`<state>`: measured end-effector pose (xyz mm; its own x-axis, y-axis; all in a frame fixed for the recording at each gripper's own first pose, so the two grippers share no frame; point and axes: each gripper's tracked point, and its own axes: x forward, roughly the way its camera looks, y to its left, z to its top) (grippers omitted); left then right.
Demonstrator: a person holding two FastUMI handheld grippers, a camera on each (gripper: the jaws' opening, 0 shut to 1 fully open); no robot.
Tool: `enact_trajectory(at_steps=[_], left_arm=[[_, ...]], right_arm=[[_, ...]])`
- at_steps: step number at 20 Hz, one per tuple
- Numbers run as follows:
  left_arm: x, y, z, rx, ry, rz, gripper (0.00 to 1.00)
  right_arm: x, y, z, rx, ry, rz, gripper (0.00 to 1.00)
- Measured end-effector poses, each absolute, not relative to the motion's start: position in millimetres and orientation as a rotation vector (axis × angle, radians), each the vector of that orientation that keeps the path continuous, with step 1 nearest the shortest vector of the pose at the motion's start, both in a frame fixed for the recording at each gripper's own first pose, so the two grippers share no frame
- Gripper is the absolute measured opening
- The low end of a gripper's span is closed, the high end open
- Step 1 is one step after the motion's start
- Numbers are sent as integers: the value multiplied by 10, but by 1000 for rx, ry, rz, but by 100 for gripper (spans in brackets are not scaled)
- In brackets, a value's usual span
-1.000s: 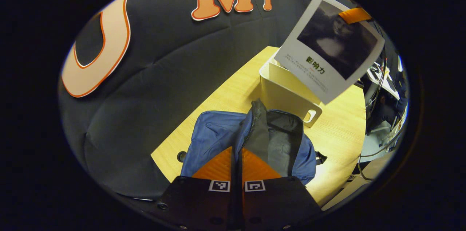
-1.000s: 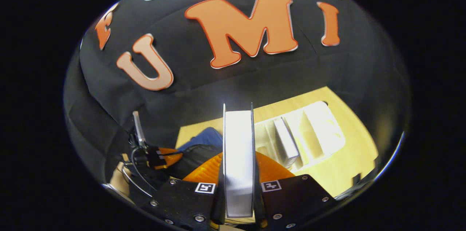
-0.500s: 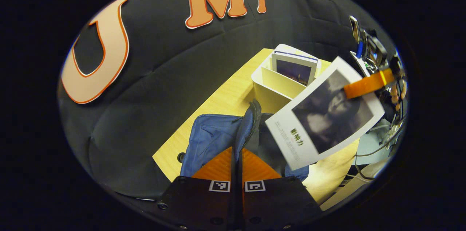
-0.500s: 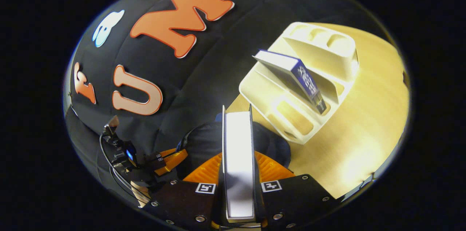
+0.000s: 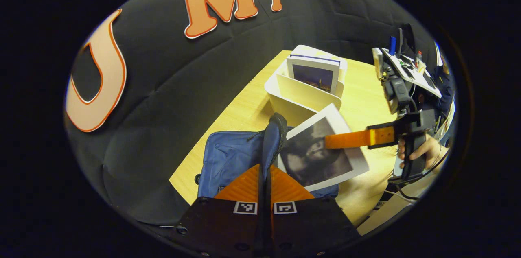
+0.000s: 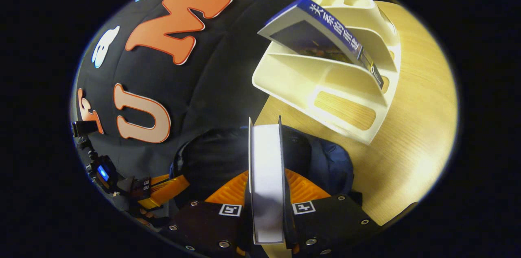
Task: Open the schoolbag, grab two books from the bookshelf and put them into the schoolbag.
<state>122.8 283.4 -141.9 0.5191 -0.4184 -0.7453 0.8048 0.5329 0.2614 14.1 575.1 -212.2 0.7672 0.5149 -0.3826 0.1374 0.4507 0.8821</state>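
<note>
One book (image 6: 266, 180) is clamped in our right tool (image 6: 266, 186) over the open schoolbag (image 5: 232, 156) on the bench (image 5: 362, 99) — left tool (image 5: 264, 180) pinching its flap — so next we lower it in, then fetch the second book (image 5: 315, 75) from the bookshelf (image 5: 301, 95).

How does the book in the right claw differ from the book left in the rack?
The held book is clamped in the right claw and tilted over the open schoolbag; the racked book leans in the white rack, ungripped. The held book has a white-bordered dark portrait cover; the racked one has a blue spine. Both are closed.
</note>
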Motion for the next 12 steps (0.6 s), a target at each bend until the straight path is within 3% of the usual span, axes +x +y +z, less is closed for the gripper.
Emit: enact_trajectory(at_steps=[5,9,10,12], left_arm=[[1143,2746,-1387,657,664,-837,0],[1148,2755,-1417,677,658,-851,0],[1146,2749,-1418,669,657,-853,0],[1182,2784,-1411,665,658,-844,0]], right_arm=[[402,6098,-2285,1203,632,196,30],[412,6446,-2392,1165,697,200,30],[403,6511,-2409,1156,725,199,42],[372,6529,-2410,1122,755,199,19]])
